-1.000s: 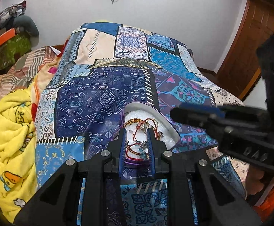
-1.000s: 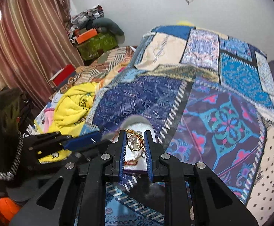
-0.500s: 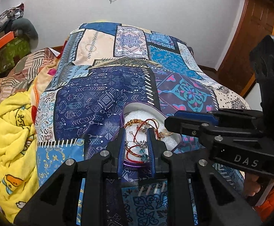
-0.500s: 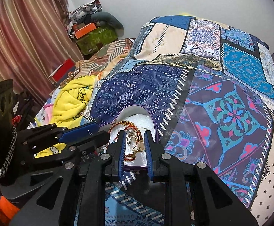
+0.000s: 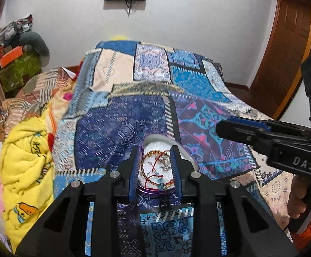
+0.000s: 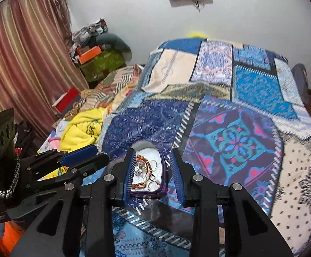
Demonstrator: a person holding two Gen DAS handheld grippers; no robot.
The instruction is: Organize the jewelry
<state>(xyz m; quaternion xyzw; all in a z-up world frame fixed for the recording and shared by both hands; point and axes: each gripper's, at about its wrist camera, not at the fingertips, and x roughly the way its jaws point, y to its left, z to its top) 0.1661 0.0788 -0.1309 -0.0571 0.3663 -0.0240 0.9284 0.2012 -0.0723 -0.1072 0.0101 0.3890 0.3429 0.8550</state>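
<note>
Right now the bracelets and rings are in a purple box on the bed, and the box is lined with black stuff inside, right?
Nearly. The purple box does sit on the bed, with the bracelets and rings in it, but its lining is white, not black. Both wrist views show the white padding under the jewelry.

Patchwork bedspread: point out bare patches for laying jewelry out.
Free: the patchwork bedspread right of the purple-rimmed jewelry tray, and the navy panel beyond it. Crowded: the yellow blanket on the left, and the tray, full of bracelets.
</note>
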